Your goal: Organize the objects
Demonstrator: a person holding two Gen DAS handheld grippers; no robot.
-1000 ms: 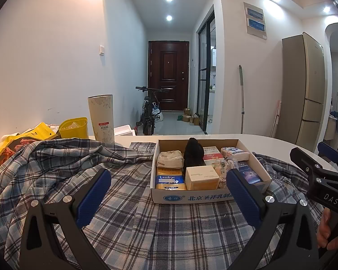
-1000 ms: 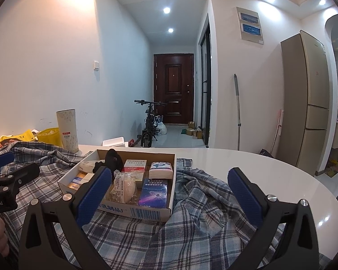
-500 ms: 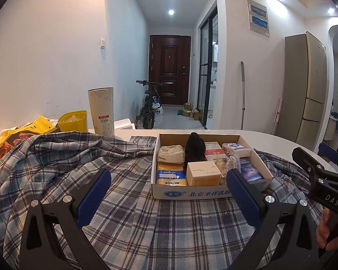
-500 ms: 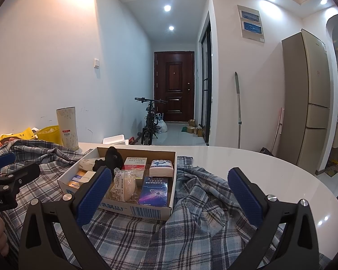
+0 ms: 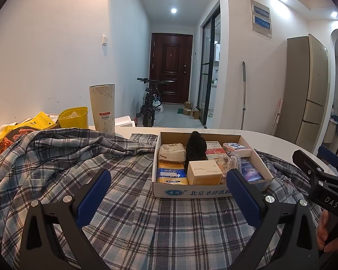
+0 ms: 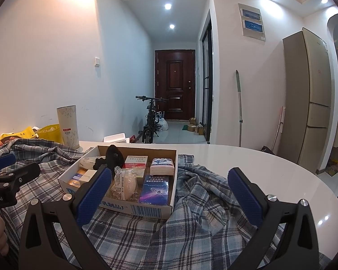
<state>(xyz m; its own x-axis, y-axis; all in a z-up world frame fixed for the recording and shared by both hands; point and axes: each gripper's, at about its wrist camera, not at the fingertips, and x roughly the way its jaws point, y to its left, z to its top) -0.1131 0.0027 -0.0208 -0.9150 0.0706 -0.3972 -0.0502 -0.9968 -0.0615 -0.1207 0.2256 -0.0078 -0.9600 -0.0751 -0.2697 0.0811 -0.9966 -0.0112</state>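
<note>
A round white table (image 6: 247, 164) fills the near part of the room, and most of it is covered by a rumpled blue-and-grey plaid shirt (image 5: 83, 171). On top of that shirt sits a shallow cardboard box (image 5: 191, 192), packed with small things: a cream carton (image 5: 204, 172) at the front, a yellow and blue packet (image 5: 171, 174) beside it, a dark blue box (image 6: 154, 190), a white wrapped packet (image 6: 163, 165), a red and white carton (image 6: 135, 160), a clear bag (image 6: 124, 183) with something pale inside, and a black object (image 5: 195, 149) standing up in the middle. Left of the box, past the shirt, stand a tall cream tube (image 5: 102, 109) and a yellow tub (image 5: 73, 118), with yellow bags (image 5: 15, 130) heaped at the table's far left edge. The left claw (image 5: 166, 196) hangs low over the shirt just in front of the box, spread wide and empty, its blue pads (image 5: 93, 196) touching nothing. The right claw (image 6: 169, 196) is likewise gaping and empty, over the shirt at the box's right front corner. Beyond the box a hallway runs back to a dark brown door (image 6: 174, 84), with a bicycle (image 6: 151, 121) parked before it and small parcels on the floor. Right of the box, against the wall, stands a tall beige fridge (image 6: 311, 99), and a mop handle (image 6: 238, 110) leans nearby.
</note>
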